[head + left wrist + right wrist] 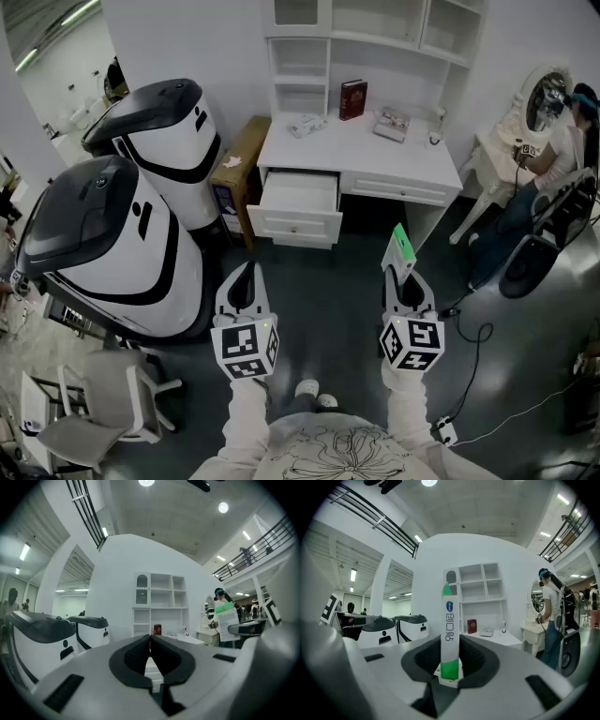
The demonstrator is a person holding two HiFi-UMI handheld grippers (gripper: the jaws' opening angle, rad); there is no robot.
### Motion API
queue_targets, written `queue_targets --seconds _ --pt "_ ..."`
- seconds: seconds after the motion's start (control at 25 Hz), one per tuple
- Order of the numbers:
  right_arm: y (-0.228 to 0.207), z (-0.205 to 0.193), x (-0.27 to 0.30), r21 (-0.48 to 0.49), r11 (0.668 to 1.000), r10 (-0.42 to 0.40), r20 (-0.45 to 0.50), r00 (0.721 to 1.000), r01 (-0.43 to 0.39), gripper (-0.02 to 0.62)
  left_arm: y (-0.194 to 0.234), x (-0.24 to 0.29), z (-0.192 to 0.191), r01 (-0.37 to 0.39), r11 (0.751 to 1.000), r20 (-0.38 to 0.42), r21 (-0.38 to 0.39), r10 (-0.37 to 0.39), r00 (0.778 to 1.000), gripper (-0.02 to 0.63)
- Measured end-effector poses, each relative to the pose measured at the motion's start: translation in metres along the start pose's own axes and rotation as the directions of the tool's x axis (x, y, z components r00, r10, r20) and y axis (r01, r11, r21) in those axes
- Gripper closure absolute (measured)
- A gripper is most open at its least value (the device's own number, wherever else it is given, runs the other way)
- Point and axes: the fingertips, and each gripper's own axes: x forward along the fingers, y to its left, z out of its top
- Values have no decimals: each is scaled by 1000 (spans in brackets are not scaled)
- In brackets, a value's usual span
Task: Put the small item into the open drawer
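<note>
The right claw (400, 270) is gripping a slim green and white box (403, 246), its jaws pressing on the box's lower green end, with the rest of the box sticking out past the tips (450, 620). The box is hovering over the dark floor (347, 281), well short of the drawer (298, 202) and off to the drawer's right in the head view. The left claw (247, 270) is holding nothing, its jaws resting together with no gap at the tips; it is hovering level, well short of the drawer and slightly to its left. The drawer is hanging pulled out from the left end of a white surface (375, 150), showing a bare white inside. Behind the drawer, on the surface, a red book (352, 98) is standing upright against the white shelves (366, 37). Left of the drawer, a cardboard carton (242, 159) is leaning beside the surface, and further left two large white and black machines (122, 244) are standing. Far right of the drawer, a person (562, 141) is standing at a small white dressing table.
</note>
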Motion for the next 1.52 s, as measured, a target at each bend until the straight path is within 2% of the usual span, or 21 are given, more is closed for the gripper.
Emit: queue_targets --seconds 0.52,1.16,1.52 --pt "8 -2 12 11 1000 -2 -7 1000 2 505 9 9 -3 5 1000 -5 -7 -5 1000 601" --pt "29 -18 54 49 999 -9 -33 999 11 505 32 47 -20 42 999 -24 -11 -42 999 600" --pt "36 -24 77 46 999 4 -52 999 -1 505 42 67 -28 39 999 -40 -20 -40 998 600"
